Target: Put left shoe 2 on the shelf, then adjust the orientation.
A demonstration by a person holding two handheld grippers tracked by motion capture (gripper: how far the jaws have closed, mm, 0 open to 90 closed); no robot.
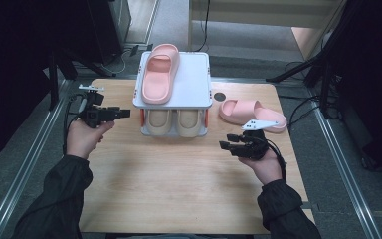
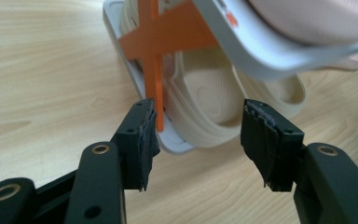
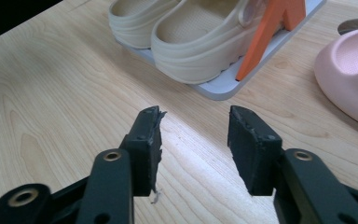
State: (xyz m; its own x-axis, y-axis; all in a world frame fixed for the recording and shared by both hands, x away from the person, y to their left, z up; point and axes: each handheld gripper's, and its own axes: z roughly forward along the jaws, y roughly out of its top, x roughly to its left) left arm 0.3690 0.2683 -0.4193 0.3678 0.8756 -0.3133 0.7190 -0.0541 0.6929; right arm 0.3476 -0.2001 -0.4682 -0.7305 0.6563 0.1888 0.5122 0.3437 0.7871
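A white two-level shoe rack with orange supports stands at the back middle of the wooden table. One pink slipper lies on the left of its top shelf. Two beige slippers sit side by side on the bottom shelf. A second pink slipper lies on the table right of the rack. My left gripper is left of the rack, open and empty, and its jaws face the rack's corner and a beige slipper. My right gripper hovers in front of the rack's right side, open over bare wood.
A dark round hole is in the tabletop behind the loose pink slipper. Bare wood stretches in front of the rack to the near edge. Metal rails and dark stands flank the table on the floor.
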